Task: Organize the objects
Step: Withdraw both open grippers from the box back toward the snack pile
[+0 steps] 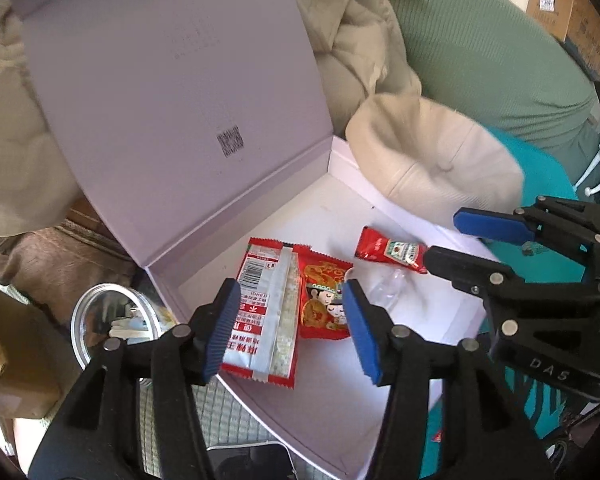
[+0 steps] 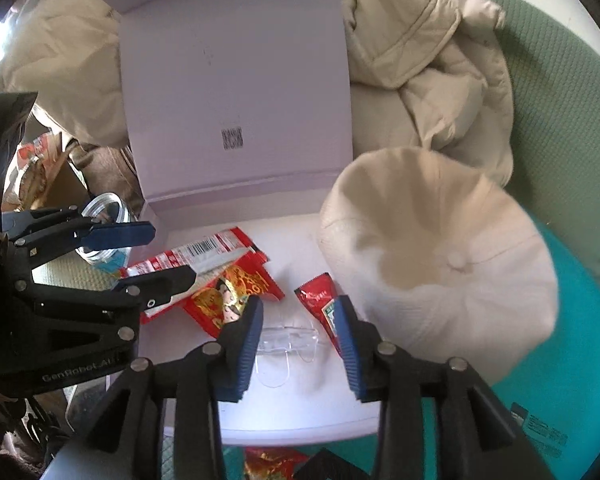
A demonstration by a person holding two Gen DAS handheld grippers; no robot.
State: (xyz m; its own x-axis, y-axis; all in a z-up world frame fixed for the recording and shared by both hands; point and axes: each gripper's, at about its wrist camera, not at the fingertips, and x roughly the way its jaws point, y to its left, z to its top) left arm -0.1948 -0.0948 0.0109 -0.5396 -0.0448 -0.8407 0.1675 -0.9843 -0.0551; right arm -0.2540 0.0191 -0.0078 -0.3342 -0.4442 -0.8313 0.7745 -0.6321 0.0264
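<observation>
Both grippers gape wide, empty: left gripper [image 1: 288,328] straddles two red snack packets [image 1: 268,312]; right gripper [image 2: 298,340] straddles one clear plastic piece [image 2: 286,340], one red ketchup sachet [image 2: 320,300] beside

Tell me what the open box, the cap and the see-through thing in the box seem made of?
Box: matte lilac cardboard, judging by its creased hinge. Cap: soft cream fabric, stitched panels with a top button. Clear glasses: probably glossy transparent plastic; only glints show.
</observation>
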